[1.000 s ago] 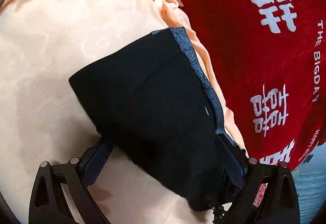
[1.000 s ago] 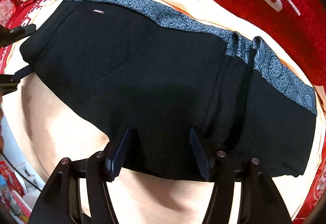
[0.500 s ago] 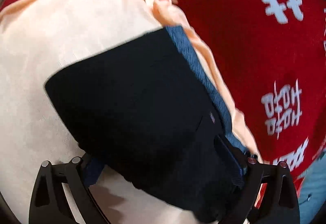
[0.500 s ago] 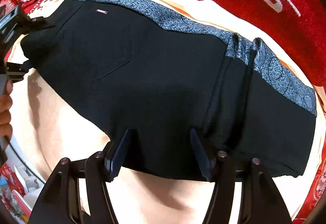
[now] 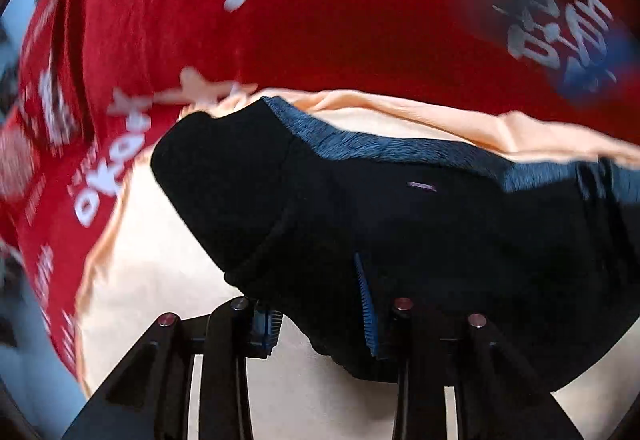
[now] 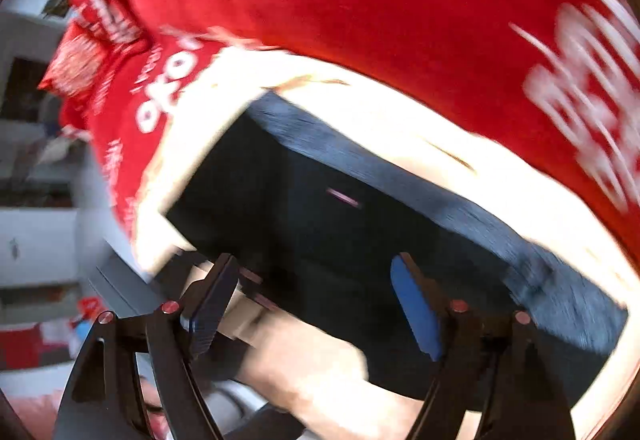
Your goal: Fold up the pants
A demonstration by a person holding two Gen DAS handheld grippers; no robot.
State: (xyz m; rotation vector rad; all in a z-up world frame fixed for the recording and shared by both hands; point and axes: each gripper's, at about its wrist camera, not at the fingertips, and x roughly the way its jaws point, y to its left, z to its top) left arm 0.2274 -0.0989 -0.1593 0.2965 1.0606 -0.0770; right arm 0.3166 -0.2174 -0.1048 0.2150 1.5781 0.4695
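Observation:
The black pants (image 5: 400,224) with a blue-grey patterned waistband (image 5: 360,144) lie folded on a peach cloth (image 5: 160,260). My left gripper (image 5: 316,312) is open over the near edge of the pants; black fabric lies between its fingers, not pinched. In the right wrist view the pants (image 6: 360,232) and waistband (image 6: 400,176) are blurred by motion. My right gripper (image 6: 316,300) is open wide just above the near edge of the pants, holding nothing.
A red blanket with white characters (image 5: 360,20) covers the surface beyond the peach cloth (image 6: 460,144). In the right wrist view, white furniture (image 6: 36,240) and floor clutter (image 6: 32,344) show at the left, past the bed's edge.
Both grippers have swung fast to new angles and both views are blurred. The left jaws, wide apart around the pants' end, have narrowed. The right gripper stays open and has lifted off.

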